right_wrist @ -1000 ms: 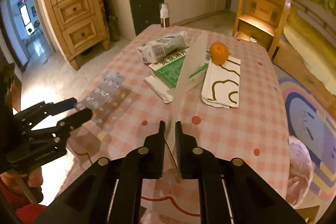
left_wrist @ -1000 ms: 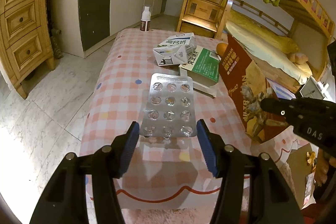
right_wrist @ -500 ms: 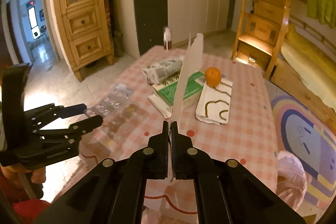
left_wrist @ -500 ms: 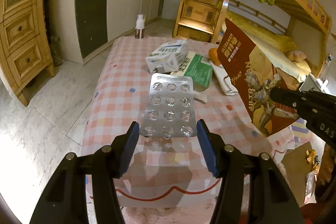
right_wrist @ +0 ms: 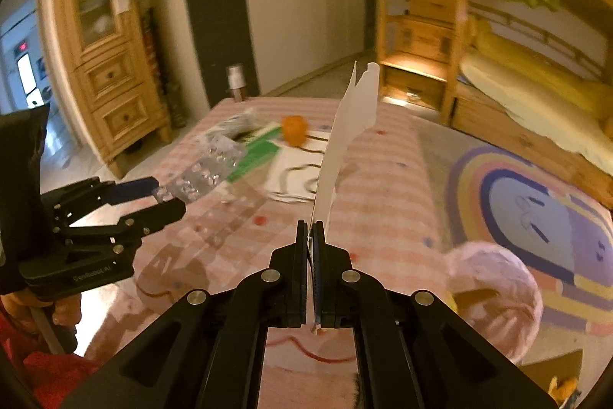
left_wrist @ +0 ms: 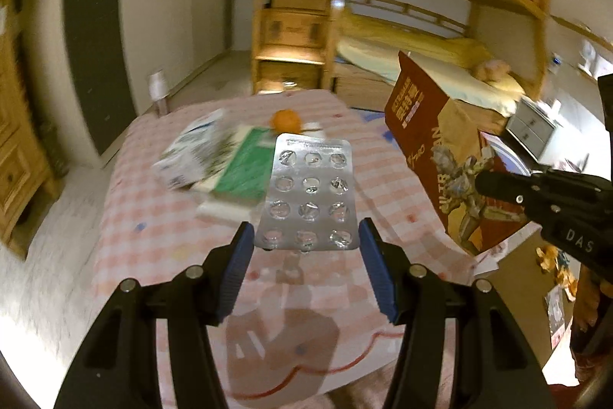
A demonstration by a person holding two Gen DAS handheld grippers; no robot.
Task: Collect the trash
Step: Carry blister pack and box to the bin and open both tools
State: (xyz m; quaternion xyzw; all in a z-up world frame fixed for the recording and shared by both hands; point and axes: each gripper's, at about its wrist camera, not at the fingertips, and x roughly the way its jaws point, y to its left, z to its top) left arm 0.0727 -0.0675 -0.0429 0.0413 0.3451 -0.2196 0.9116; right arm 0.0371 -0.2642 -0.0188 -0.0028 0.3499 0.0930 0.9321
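Note:
My left gripper (left_wrist: 306, 238) is shut on a silver blister pack (left_wrist: 308, 194), its blue pads (left_wrist: 239, 255) pressing the pack's side edges; it hangs above the pink checked table (left_wrist: 161, 217). My right gripper (right_wrist: 310, 236) is shut on a flattened card package (right_wrist: 345, 148), seen edge-on and white there. In the left wrist view the same package (left_wrist: 440, 156) shows its red-brown printed face, with the right gripper (left_wrist: 479, 184) at its lower edge. In the right wrist view the left gripper (right_wrist: 164, 194) and the blister pack (right_wrist: 203, 171) appear at the left.
On the table lie an orange (left_wrist: 285, 120), a green box (left_wrist: 245, 171), a crumpled carton (left_wrist: 191, 156) and white paper (right_wrist: 295, 175); a bottle (left_wrist: 158, 91) stands at the far end. A pink pouf (right_wrist: 494, 290) and rug (right_wrist: 536, 202) are to the right, a bunk bed (left_wrist: 421, 45) behind.
Both grippers have risen and drawn back from the table, swinging right, each with its item. The right jaws, slightly apart a second ago, have closed tight on the card.

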